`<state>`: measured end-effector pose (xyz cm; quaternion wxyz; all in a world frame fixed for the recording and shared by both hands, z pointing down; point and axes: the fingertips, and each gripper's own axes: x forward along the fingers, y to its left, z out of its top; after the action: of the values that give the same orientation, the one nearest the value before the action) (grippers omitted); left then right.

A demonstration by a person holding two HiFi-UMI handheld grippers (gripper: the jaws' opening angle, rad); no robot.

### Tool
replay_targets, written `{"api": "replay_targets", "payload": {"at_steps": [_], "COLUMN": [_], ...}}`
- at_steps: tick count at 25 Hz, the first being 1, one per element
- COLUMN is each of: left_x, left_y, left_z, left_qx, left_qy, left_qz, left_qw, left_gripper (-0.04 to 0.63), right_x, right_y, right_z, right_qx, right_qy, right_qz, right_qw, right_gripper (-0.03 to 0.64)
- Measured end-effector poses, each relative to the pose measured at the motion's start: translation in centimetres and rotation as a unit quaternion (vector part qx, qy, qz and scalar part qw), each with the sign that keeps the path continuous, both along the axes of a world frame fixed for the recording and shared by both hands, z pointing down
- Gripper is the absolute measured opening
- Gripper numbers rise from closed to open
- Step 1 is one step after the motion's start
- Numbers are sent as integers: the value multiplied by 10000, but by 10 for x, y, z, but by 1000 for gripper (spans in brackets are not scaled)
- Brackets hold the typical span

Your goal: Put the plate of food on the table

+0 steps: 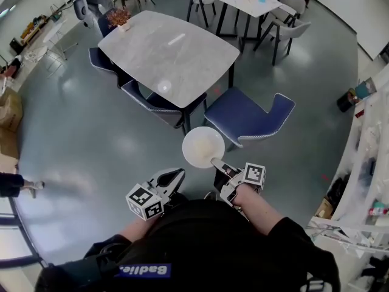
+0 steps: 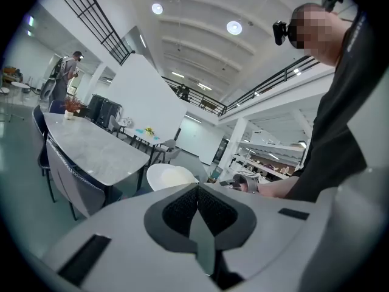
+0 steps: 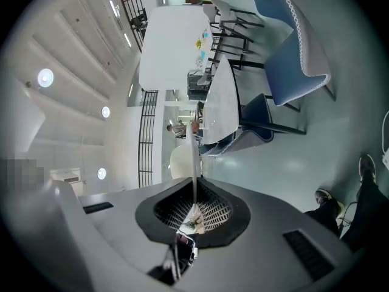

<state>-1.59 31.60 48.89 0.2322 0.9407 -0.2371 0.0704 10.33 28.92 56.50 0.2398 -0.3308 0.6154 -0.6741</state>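
A round white plate (image 1: pixel 203 146) with something pale on it hangs level above the floor, short of the grey marble table (image 1: pixel 170 53). My right gripper (image 1: pixel 217 164) is shut on the plate's near rim. The right gripper view shows the plate edge-on as a thin white line (image 3: pixel 194 157) running out from between the shut jaws (image 3: pixel 194 190). My left gripper (image 1: pixel 167 178) is to the left of the plate, shut and holding nothing. In the left gripper view its pads (image 2: pixel 197 190) meet, with the plate (image 2: pixel 172 176) just beyond them.
A blue chair (image 1: pixel 252 117) stands between me and the table's near right corner, and more blue chairs (image 1: pixel 149 99) are tucked along the left side. A small plant (image 1: pixel 118 18) sits at the table's far end. Shelving (image 1: pixel 371 163) lines the right wall. A person (image 2: pixel 61 75) stands far off.
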Motion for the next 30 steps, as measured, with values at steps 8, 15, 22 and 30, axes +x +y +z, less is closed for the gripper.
{"api": "replay_targets", "payload": {"at_steps": [8, 15, 22, 30], "left_x": [0, -1, -23, -65], "left_y": [-34, -73, -136, -226], "left_z": [-3, 2, -4, -10], "left_qx": [-88, 1, 169, 177], "left_qy": [37, 133, 121, 195], "left_qz": [-20, 157, 360, 615], "left_qw": [10000, 9998, 9991, 9978], "left_gripper": [8, 8, 8, 8], "right_x": [-2, -7, -19, -52], "right_y": [-38, -68, -121, -205], "right_z": [-7, 0, 1, -10], "right_qx": [-35, -51, -99, -90], "right_qy": [2, 48, 72, 165], "right_qz": [-19, 109, 381, 758], "right_qw": [10000, 9999, 9992, 9969], "right_gripper": [20, 20, 21, 20]}}
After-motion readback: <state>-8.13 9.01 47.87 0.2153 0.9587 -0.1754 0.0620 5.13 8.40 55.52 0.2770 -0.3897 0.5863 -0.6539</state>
